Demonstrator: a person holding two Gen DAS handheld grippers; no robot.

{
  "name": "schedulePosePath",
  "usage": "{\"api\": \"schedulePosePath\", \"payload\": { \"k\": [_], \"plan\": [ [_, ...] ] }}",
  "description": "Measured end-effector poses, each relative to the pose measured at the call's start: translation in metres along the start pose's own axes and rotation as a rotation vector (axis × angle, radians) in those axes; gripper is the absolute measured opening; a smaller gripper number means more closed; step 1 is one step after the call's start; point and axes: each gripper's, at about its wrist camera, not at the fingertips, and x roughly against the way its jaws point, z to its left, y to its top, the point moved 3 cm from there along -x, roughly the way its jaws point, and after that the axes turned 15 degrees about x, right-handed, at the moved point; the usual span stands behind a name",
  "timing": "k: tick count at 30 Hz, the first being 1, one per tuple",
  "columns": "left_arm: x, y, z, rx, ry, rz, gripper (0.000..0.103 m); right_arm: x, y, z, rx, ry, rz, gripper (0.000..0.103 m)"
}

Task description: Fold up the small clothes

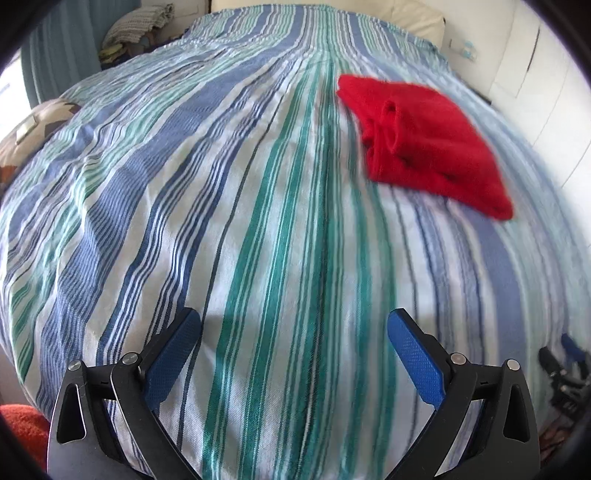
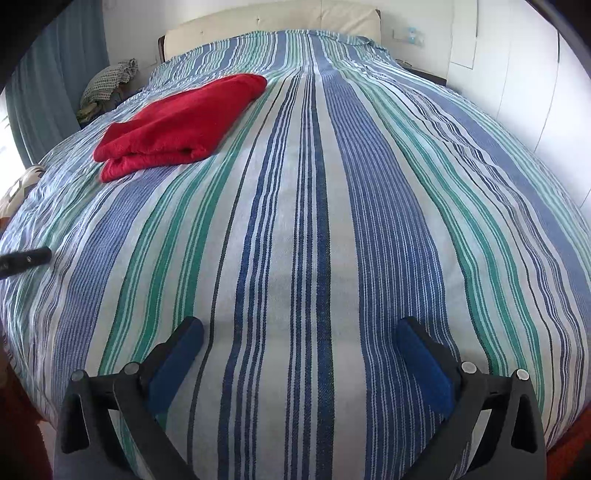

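No writing can be read anywhere; the left gripper (image 1: 293,354) hangs over the striped bedspread (image 1: 184,221) with its blue textured jaws spread wide and empty; the folded red garment (image 1: 424,144), fleecy and roughly rectangular, lies flat on the bed between the two grippers, long axis slanting toward the headboard (image 2: 273,22); the right gripper (image 2: 300,360) likewise gapes wide, holding nothing.

Left gripper (image 1: 293,334) & right gripper (image 2: 300,341): both w/ jaws spread wide, nothing held
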Motion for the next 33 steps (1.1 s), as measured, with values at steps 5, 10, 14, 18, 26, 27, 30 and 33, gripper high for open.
{"api": "schedulePosePath", "payload": {
  "k": [5, 10, 14, 18, 26, 27, 30, 33],
  "plan": [
    [0.022, 0.059, -0.019, 0.127, -0.227, -0.06, 0.102, 0.015, 0.028, -0.012, -0.063, 0.094, -0.063, 0.102],
    [-0.036, 0.13, -0.062, 0.138, -0.281, 0.023, 0.102, -0.003, 0.125, -0.026, -0.07, 0.216, -0.173, 0.102],
    [-0.113, 0.152, -0.078, 0.123, -0.211, 0.186, 0.102, -0.063, 0.21, -0.038, -0.165, 0.403, -0.171, 0.102],
    [-0.142, 0.15, -0.095, 0.05, -0.184, 0.237, 0.102, -0.142, 0.257, -0.029, -0.198, 0.56, -0.08, 0.099],
    [-0.125, 0.156, -0.125, -0.032, -0.242, 0.226, 0.028, -0.145, 0.284, 0.018, -0.055, 0.481, -0.083, 0.033],
    [-0.112, 0.162, -0.128, -0.03, -0.266, 0.203, 0.028, -0.13, 0.292, 0.018, -0.033, 0.475, -0.12, 0.033],
    [-0.072, 0.183, -0.13, -0.026, -0.322, 0.138, 0.028, -0.086, 0.317, 0.021, 0.017, 0.473, -0.215, 0.032],
    [-0.038, 0.204, -0.13, -0.028, -0.355, 0.084, 0.028, -0.046, 0.339, 0.025, 0.03, 0.476, -0.301, 0.032]
  ]
}}
